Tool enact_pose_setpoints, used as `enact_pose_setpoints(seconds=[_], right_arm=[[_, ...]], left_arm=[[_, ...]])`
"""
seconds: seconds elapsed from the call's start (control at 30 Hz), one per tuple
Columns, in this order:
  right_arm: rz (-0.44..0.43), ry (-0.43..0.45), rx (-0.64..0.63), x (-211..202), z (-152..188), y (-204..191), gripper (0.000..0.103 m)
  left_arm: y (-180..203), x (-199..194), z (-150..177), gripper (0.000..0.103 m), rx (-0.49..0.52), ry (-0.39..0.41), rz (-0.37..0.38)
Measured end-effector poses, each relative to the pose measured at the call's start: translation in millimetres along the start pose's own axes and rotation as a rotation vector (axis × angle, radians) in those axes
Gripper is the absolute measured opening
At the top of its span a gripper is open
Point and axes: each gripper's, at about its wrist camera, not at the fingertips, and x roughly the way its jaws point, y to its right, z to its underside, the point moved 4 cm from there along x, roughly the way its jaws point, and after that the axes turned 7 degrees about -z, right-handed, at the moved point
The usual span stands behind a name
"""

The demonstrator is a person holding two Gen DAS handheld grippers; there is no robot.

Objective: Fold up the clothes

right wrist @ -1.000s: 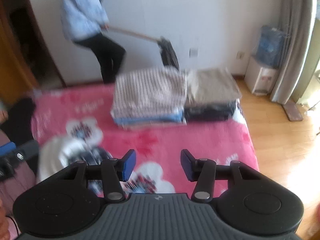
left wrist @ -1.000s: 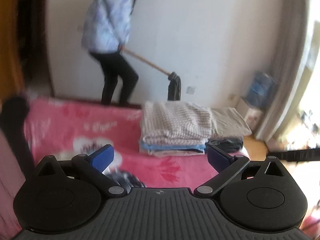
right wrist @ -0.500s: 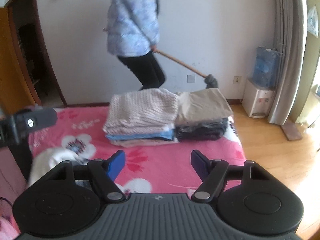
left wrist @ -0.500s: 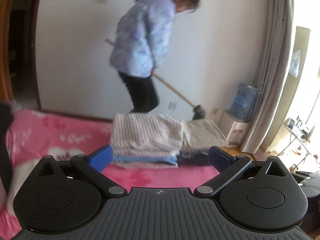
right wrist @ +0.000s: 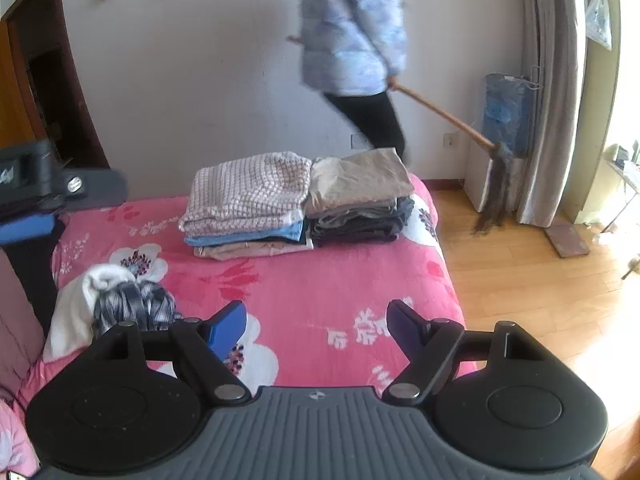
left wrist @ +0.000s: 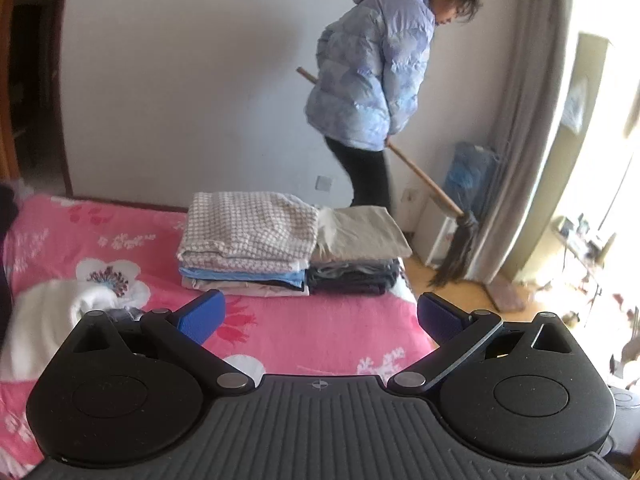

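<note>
Hovering over the bed (right wrist: 320, 280), left claw (left wrist: 320, 316) and right claw (right wrist: 316, 322) gape wide, empty.

Each gripper, left (left wrist: 320, 316) and right (right wrist: 316, 326), has blue finger pads (left wrist: 202, 316) on black linkage arms with silver pivot screws, behind a ribbed grey body.

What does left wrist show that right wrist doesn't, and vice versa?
Left wrist only: the head and shoulders of the person mopping, cropped out above in the right view.

Right wrist only: the left gripper from outside at the frame's left edge, and a striped garment lying on the white one.

Both: two folded stacks on the pink bed, the mop, and open jaws holding nothing.
</note>
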Motion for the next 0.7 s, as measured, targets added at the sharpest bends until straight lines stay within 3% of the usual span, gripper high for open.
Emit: enact_pose_setpoints(seconds=[0.33,0.5,0.7], right_arm=[[0.01,-0.05,0.029,-25,44,-18,0.08],[0.01,-0.057,0.014,-37,56,-25,0.094],[0.019,-0.075,0.003,-45,65,-21,0.096]], left_arm=[[11,-23,17,0.103,0.06,-0.034,-0.045],[11,-28,22,0.103,0.052,-0.028,-0.07],[12,-35,29,0.103,0.042,-0.021,-0.099]])
